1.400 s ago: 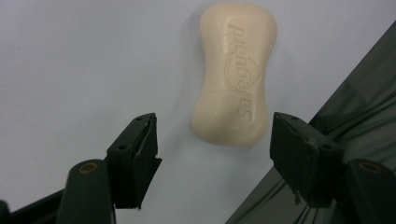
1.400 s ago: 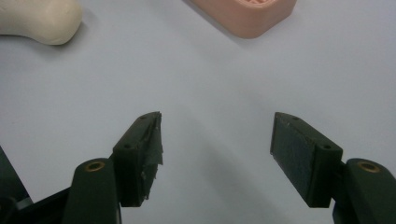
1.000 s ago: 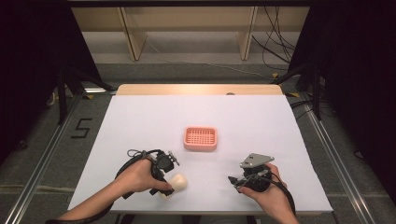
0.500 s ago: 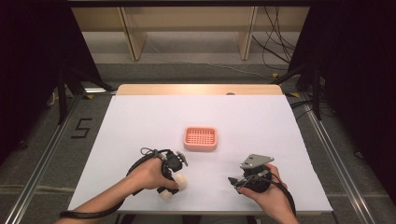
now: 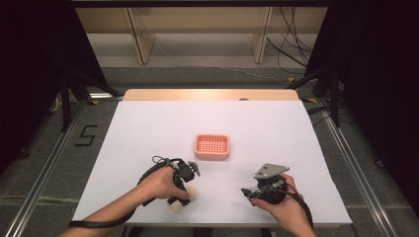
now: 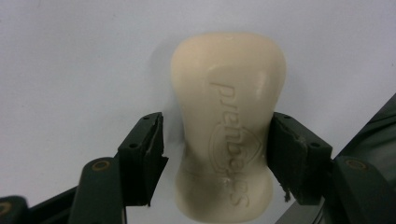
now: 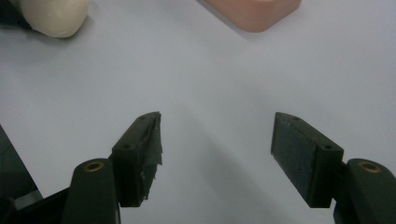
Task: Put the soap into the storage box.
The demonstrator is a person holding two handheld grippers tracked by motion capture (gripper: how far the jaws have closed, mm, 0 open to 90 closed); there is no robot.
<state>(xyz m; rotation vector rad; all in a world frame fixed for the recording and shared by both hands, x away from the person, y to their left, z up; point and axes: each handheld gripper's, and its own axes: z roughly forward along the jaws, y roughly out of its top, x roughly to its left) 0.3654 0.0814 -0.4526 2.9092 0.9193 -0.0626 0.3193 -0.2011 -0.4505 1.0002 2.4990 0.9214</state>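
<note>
Nearer now, left hand-held gripper [image 6: 215, 154] straddles waisted soap [image 6: 229, 121] (embossed).

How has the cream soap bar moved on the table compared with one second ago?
Yes. The soap bar has shifted toward the person's edge of the table and slightly left, farther from the pink tray, with the left tool around it.
</note>
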